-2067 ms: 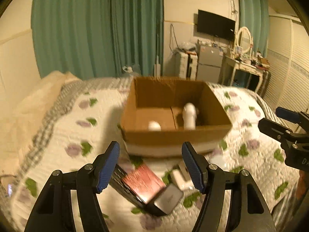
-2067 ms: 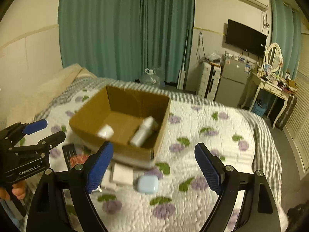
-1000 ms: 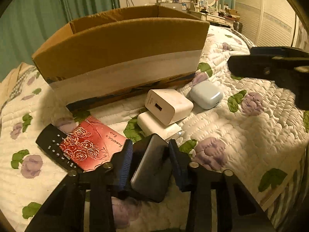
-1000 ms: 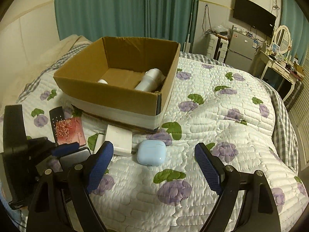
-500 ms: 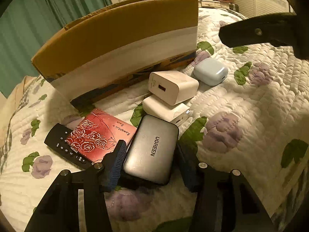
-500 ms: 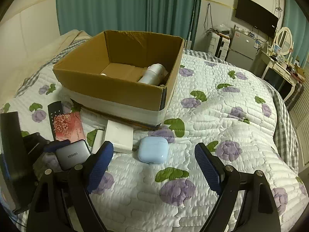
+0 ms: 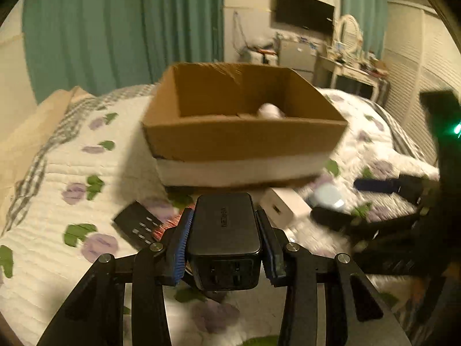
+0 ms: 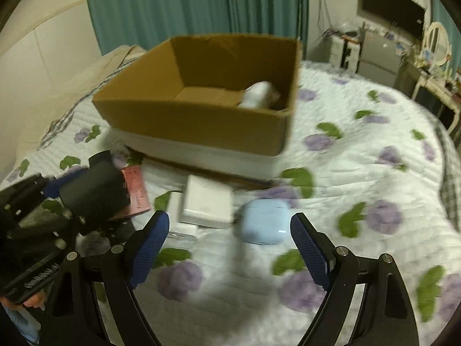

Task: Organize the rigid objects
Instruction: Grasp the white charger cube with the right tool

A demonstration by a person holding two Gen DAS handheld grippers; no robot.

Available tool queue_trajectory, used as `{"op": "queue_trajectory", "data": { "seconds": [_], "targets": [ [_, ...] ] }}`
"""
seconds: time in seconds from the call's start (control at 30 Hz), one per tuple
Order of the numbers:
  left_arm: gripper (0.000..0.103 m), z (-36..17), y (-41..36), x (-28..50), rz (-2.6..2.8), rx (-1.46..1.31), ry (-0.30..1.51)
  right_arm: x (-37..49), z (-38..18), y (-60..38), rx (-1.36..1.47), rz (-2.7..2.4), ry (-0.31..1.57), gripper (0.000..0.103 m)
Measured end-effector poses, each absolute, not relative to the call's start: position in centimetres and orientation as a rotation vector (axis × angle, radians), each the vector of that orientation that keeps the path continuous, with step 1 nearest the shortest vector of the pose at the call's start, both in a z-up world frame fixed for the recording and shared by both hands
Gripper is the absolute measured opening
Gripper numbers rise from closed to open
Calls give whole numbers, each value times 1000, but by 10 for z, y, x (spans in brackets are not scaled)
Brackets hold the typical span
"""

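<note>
One dark charger (image 7: 225,230) clamped between left claw (image 7: 225,246) pads.

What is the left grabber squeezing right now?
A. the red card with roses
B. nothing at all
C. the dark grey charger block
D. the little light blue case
C: the left gripper has its blue pads pressed on both sides of the dark grey charger block, lifted off the quilt.

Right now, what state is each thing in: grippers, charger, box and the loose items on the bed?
Left gripper: shut on the black charger, lifted.
Right gripper: open, empty.
Box: open-topped, white bottle lying inside.
Blue case: closed, on the quilt.
White adapter: on the quilt.
Remote: on the quilt.
</note>
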State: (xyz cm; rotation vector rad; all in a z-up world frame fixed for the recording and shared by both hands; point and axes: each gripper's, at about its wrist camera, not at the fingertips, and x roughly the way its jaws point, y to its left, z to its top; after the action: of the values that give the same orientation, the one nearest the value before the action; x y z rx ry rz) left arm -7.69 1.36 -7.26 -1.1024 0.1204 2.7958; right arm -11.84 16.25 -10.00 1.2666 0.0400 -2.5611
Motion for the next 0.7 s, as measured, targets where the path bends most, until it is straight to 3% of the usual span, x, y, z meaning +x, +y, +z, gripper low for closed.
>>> {"op": "queue_trajectory", "data": {
  "seconds": [0.27,0.43,0.5,0.57,0.7],
  "targets": [
    [42,-79,-11,-96,2825,-1148,77,-160,-133,139,1351,-2495,-51,86],
    [42,-86,-13,-98,2806,-1172,66,-175,-150,130,1395,-2487,-1,86],
    [42,-87,-13,-98,2804,-1180,67,-177,-156,130,1407,-2492,0,80],
    [42,-88,-15,-98,2802,-1181,63,-177,-154,134,1398,-2482,-37,56],
    [42,-82,-13,-93,2807,-1165,60,-164,-148,133,1362,-2501,4,56]
  ]
}}
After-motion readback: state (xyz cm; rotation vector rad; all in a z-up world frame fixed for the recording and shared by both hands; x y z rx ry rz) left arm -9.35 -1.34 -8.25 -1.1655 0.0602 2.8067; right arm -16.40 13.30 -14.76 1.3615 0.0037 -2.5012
